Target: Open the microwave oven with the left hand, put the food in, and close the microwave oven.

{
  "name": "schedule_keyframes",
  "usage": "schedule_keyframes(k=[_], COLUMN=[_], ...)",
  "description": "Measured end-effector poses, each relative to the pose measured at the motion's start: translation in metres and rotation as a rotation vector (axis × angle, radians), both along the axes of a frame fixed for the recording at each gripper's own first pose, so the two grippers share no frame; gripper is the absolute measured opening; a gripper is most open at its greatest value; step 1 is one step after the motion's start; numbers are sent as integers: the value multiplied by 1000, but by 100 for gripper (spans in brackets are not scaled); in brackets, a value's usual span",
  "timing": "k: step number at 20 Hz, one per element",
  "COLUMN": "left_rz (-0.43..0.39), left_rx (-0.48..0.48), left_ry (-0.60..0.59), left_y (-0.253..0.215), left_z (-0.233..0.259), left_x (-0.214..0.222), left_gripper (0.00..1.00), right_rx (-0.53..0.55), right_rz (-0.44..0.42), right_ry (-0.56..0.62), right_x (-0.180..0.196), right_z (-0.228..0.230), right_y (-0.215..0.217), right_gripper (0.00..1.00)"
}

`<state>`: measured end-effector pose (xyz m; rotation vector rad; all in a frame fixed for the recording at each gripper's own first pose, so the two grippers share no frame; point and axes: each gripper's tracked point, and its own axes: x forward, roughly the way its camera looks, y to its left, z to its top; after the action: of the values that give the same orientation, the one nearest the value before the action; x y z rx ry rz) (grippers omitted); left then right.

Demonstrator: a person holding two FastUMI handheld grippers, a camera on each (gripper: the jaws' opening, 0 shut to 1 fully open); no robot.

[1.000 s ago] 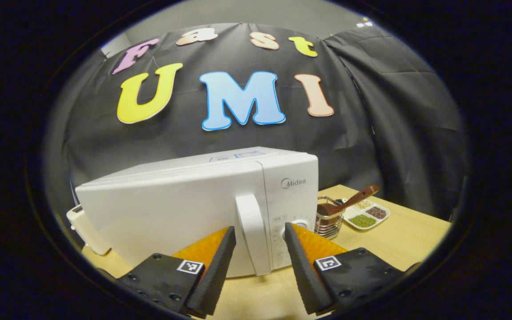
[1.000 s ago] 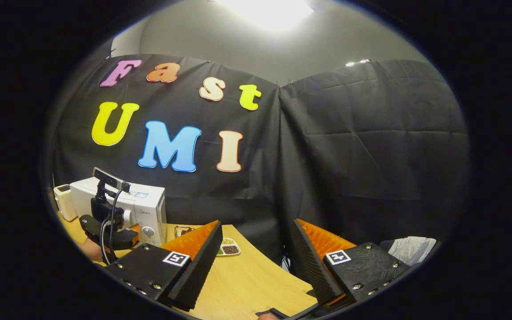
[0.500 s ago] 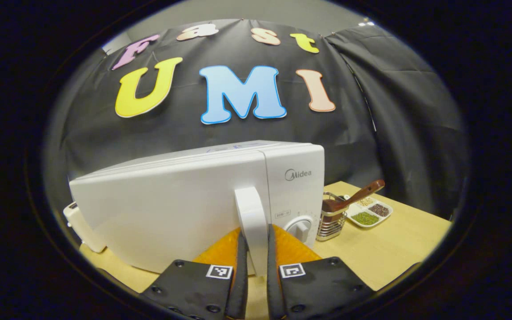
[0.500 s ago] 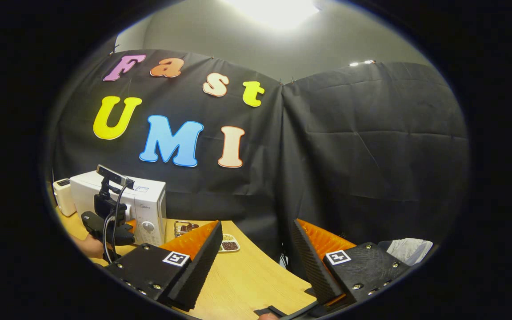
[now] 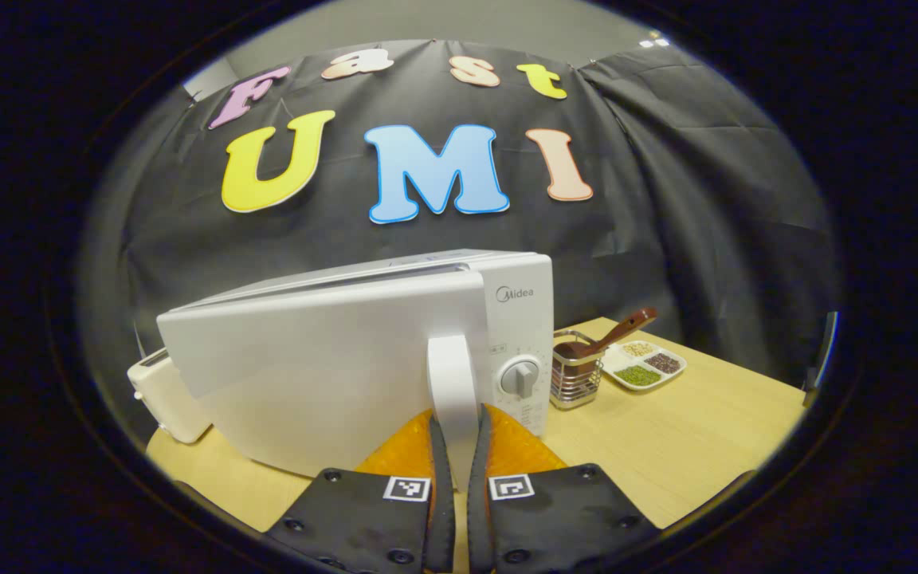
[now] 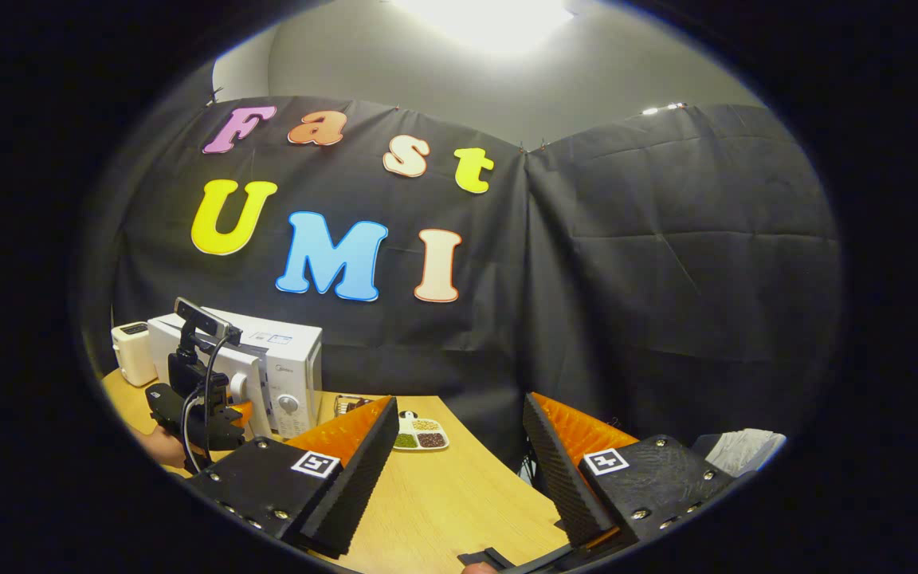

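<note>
left claw (image 5: pixel 456 454) clamped on microwave door handle (image 5: pixel 453 383)

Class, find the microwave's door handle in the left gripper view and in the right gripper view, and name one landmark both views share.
Left gripper view: the door handle stands low at centre, clamped between the left gripper jaws.
Right gripper view: the door handle sits far left, small, behind the left gripper.
Shared landmark: the sectioned dish of grains on the table.
</note>
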<state>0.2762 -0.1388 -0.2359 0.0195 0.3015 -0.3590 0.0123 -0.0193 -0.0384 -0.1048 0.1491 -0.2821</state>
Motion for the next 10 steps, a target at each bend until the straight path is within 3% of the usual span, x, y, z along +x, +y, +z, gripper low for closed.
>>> schedule_keyframes(k=[10], left_rz=[107], left_rx=[48], left_ry=[59], left_y=[66], left_z=[6], left_x=[-89], left_gripper=[13], right_rx=[43], right_rz=[252], right_ry=[-67], right_x=[-9], right_z=[16], right_y=[25], right_gripper=[95])
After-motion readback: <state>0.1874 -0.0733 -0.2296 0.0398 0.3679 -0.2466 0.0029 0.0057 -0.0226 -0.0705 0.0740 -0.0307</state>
